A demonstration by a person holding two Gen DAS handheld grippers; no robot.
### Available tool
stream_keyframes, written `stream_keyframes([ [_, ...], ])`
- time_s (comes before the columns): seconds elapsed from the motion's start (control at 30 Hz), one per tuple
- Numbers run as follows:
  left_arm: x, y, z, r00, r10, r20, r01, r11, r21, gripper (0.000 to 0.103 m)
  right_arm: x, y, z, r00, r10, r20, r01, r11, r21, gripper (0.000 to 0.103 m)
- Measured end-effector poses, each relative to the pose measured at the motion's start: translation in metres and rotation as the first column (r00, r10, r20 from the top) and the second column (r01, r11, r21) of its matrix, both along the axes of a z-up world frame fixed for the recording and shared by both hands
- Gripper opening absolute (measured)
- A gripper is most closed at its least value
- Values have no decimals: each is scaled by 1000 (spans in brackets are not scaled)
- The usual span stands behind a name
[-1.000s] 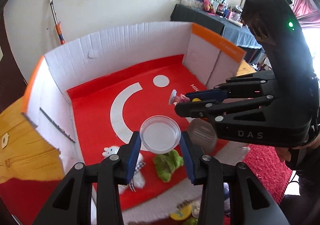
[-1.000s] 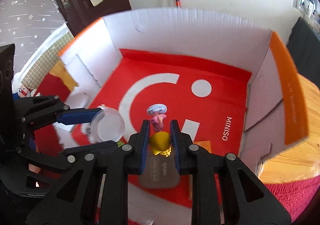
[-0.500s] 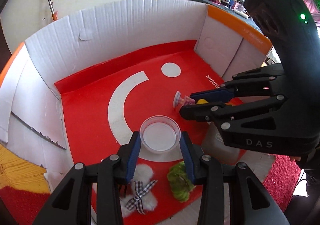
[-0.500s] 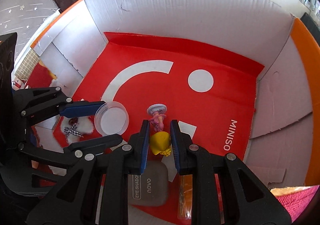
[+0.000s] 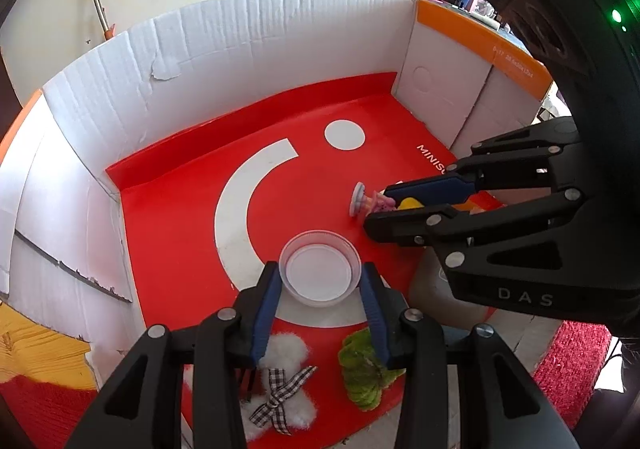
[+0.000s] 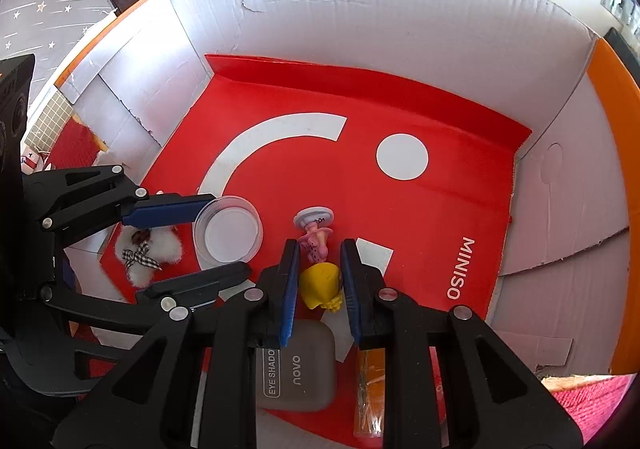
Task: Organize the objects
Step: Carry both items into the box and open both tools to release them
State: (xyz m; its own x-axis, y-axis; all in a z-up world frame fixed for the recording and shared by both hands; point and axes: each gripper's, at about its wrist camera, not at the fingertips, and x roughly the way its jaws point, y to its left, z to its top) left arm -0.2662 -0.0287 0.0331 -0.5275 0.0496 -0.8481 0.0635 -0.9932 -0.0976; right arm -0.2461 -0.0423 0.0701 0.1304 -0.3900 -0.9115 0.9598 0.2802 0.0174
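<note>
My left gripper [image 5: 320,273] is shut on a clear round plastic tub [image 5: 320,269], pads on its two sides, low over the red floor of the white-walled cardboard box [image 5: 240,49]. My right gripper [image 6: 319,249] is shut on a small doll [image 6: 320,285] with yellow hair and a pink dress; its white round base [image 6: 314,217] points away from me, near the floor. In the left wrist view the right gripper [image 5: 378,209] and the doll [image 5: 380,201] sit just right of the tub. In the right wrist view the left gripper [image 6: 228,233] and the tub [image 6: 228,229] are to the left.
On the box floor near its front lie a white fluffy bow with a checked ribbon [image 5: 280,393], a green fuzzy item [image 5: 364,373], a grey eye-shadow case [image 6: 296,369] and an orange packet [image 6: 370,389]. Box walls [image 6: 400,9] rise all round; red carpet [image 5: 568,369] lies outside.
My left gripper has sunk into the box with the tub. The right gripper has tipped further down, still holding the doll. The box now fills both views.
</note>
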Motion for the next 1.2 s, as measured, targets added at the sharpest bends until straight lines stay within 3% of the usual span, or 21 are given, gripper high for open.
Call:
stream_keyframes([
  [1.0,7,-3,6,1000,18,-6,-17,1000,25,44,15,-4,0,1000,8,-14,-8,1000,0,21],
  [1.1,8,-3,7,1000,23,-14,-23,999,27,52,12,-1,2,1000,9,-9,-9,1000,-5,21],
  [1.2,12,-2,10,999,26,-25,-26,999,31,52,13,-1,3,1000,11,-10,-11,1000,-6,21],
])
